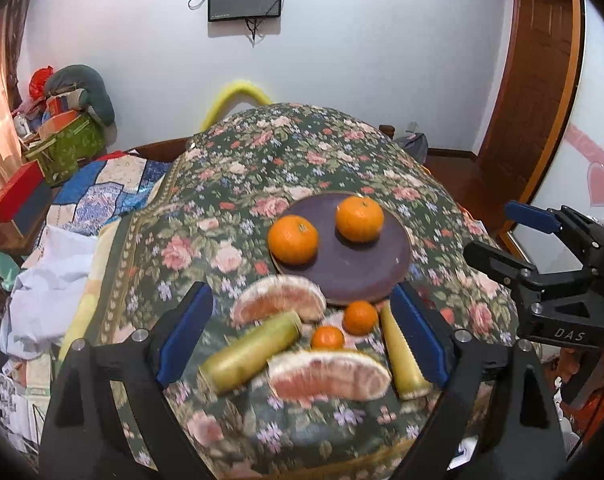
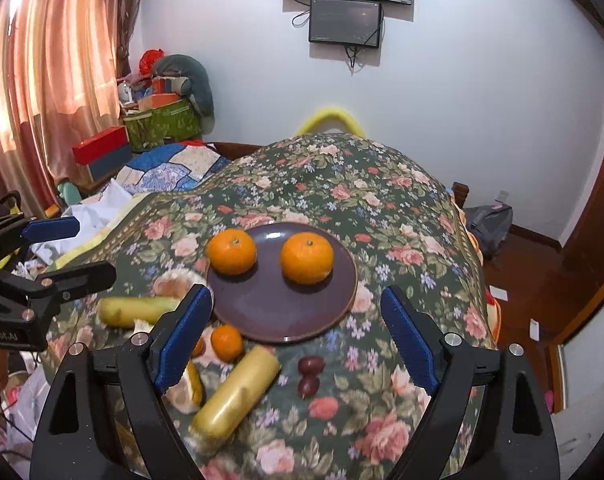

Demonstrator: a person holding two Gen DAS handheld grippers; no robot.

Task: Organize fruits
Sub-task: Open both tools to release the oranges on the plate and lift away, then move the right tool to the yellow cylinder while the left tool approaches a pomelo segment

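Floral cloth (image 1: 262, 168) sags softly beneath my left gripper (image 1: 302, 340) and right gripper (image 2: 298, 344), both spread, empty; 2 pomelo wedges (image 1: 329, 376) just ahead look squashy, so I'd pinch their rinds.

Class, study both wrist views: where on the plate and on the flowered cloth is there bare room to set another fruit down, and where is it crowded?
Free: the near half of the purple plate, in front of the two oranges; the flowered cloth right of and beyond the plate. Crowded: the strip in front of the plate, where pomelo wedges, small tangerines and yellow-green stalk pieces lie close together.
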